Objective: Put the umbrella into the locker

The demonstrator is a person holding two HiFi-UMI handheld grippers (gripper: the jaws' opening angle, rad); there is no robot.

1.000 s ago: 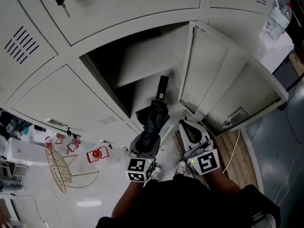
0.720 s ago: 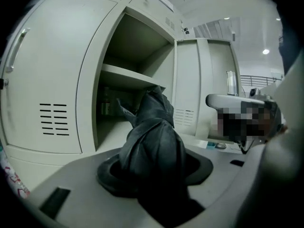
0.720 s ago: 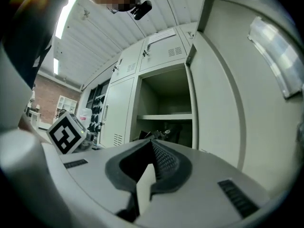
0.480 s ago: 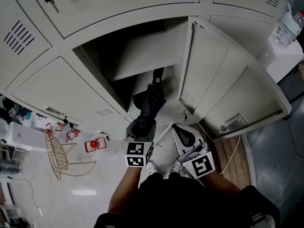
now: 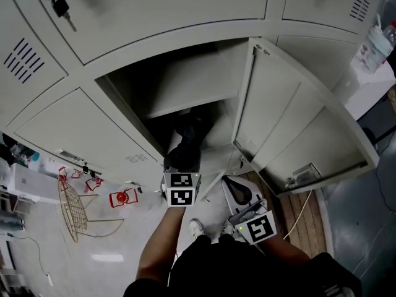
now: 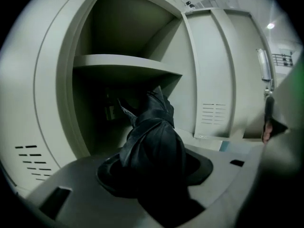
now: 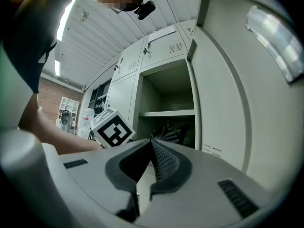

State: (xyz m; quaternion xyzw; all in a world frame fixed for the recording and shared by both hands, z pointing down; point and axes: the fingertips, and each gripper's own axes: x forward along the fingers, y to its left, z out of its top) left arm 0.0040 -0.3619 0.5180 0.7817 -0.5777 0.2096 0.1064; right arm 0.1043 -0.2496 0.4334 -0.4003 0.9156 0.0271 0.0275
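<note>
**Umbrella end-first into the open locker**

We saw the folded black umbrella (image 5: 189,135) lying along the left claw's (image 5: 184,158) line. Its long axis ran from the jaws straight into the open locker (image 5: 167,39). The far end was already inside the compartment, below the shelf (image 6: 123,65), where it was too dark to make out. The near end sat bunched between the left claw's jaws, which stood about half apart and clamped on the fabric. The right claw (image 5: 238,187) hung low beside the open door (image 5: 278,104). Its jaws were closed together on nothing, and it pointed towards the same compartment.
</note>
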